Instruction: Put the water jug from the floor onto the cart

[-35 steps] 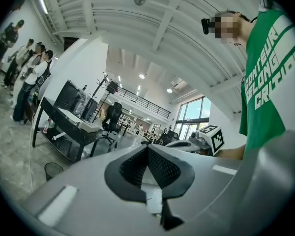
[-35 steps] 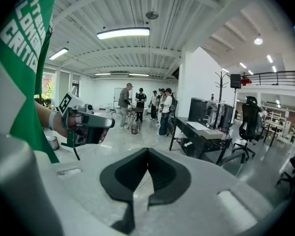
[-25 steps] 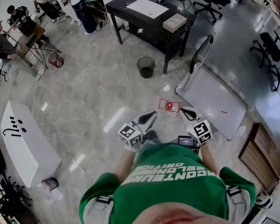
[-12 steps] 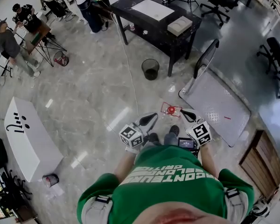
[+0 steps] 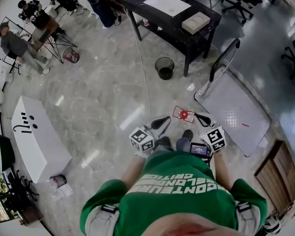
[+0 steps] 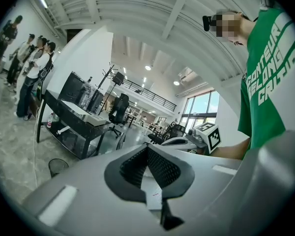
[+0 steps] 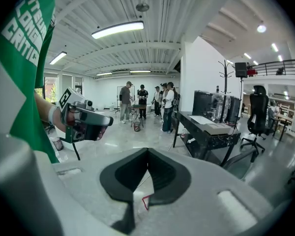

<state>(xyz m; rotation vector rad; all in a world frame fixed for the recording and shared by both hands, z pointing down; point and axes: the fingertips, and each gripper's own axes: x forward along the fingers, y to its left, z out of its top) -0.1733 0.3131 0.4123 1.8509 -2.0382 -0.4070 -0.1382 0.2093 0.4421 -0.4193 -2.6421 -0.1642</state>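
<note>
**Surroundings.** Water jug (image 5: 183,114), red cap up, stands on the grey floor. Cart (image 5: 236,114), a flat platform with an upright handle at its far end, lies just right of the jug, its near-left edge close by. Black waste bin (image 5: 164,68) is beyond the jug, slightly left. Black desk (image 5: 160,21) is farther beyond, carrying a white sheet and a box. Thin cable (image 5: 145,77) runs from the desk down to the jug's left. White bench (image 5: 39,141) is well to the jug's left. Seated and standing people (image 5: 19,38) are far beyond-left. The wearer's two shoes (image 5: 173,142) are just nearer than the jug.

**Tools.** Left gripper (image 5: 164,119) is just left of the jug, clenched, pad tips meeting, empty. Right gripper (image 5: 198,117) is just right of the jug, between it and the cart, likewise clenched and empty. Neither touches the jug.

**Change from a second ago.** The jug is still on the floor beside the cart. Both grippers flank it as before, jaws unchanged. A second shoe has come into sight, and the desk and bin sit lower in the head view.
</note>
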